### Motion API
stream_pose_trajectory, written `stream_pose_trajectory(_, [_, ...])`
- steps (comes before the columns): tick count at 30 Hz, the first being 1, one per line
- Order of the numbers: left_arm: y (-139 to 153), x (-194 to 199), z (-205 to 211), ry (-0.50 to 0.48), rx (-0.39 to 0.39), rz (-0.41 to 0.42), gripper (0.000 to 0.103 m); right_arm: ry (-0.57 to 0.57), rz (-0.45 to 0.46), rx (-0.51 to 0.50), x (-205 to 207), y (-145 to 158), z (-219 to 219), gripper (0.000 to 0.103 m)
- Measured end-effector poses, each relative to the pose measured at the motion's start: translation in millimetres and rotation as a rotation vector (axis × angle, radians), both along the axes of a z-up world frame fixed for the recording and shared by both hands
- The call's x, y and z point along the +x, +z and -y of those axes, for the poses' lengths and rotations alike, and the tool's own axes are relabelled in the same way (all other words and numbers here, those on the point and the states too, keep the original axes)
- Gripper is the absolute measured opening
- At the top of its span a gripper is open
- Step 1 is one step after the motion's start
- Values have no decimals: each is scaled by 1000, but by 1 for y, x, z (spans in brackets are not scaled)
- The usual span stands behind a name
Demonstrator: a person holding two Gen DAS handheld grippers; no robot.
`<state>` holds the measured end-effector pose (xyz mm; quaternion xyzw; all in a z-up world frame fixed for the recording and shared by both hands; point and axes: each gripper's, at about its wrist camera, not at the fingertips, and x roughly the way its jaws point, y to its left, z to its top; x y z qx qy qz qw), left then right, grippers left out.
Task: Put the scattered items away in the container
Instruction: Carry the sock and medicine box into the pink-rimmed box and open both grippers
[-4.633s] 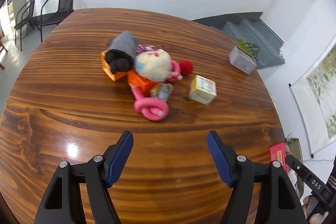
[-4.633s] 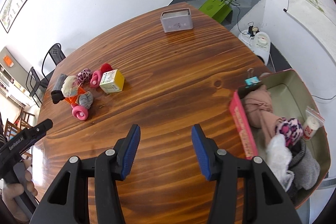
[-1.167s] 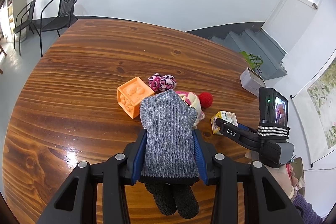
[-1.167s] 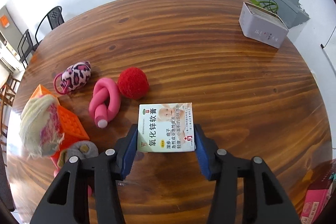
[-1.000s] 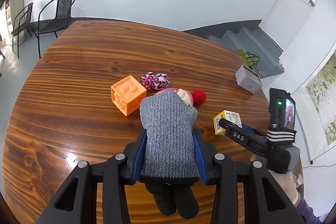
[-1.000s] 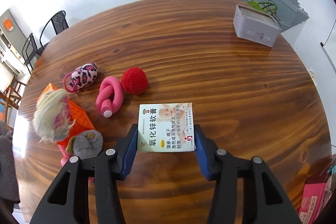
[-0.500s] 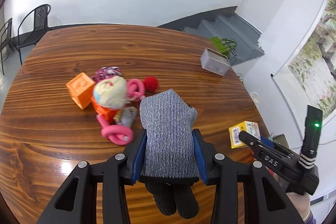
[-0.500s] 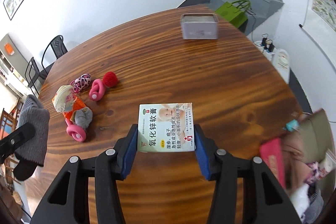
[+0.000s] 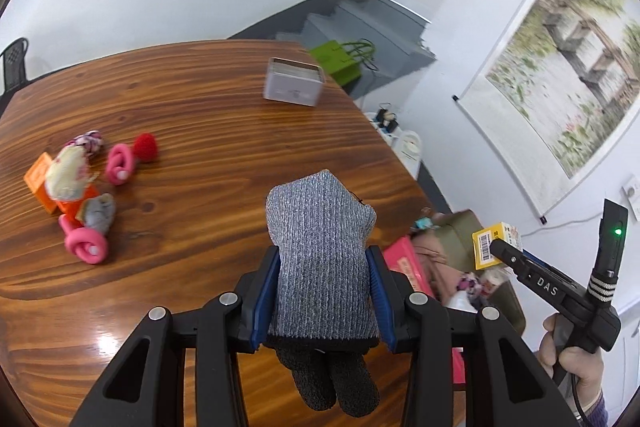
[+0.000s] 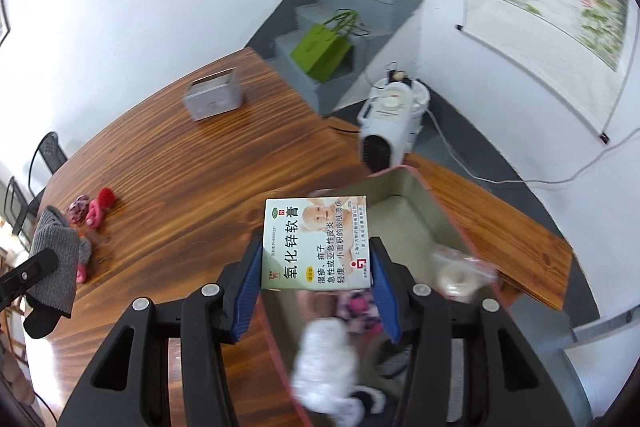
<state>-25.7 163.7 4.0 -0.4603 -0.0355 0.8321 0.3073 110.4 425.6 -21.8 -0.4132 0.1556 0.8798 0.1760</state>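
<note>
Right gripper (image 10: 316, 285): fingers pinched on carton (image 10: 315, 243), held above the container (image 10: 448, 223) at the worktop (image 9: 200, 131) edge. Left gripper (image 9: 322, 301): fingers clamped on grey sock (image 9: 320, 267), short of the container. Carton is best lowered over the bare far end before release; sock brought over the rim next. Toys (image 9: 76, 187) remain near the worktop's opposite edge.
</note>
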Motion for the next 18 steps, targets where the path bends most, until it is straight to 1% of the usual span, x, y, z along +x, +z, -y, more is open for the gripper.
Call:
stream_pose_trajectory(3, [1,12,-23,-41,-5,-3,44,-33,-1,-3,11,-1,-21,54])
stream_pose_trajectory(8, [2,30,-55,-87,-23,-8,44,-34,-2,-9,12,-8,-41,55])
stream_pose_trajectory(16, [4,46,-83,-127,-46,-20,44,-16,-7,-26,9,-18,-52,55])
stream_pose_trajectory(18, [4,50,-89,-136,-49,-23,44,-5,-13,-39,7,-19,-53,57])
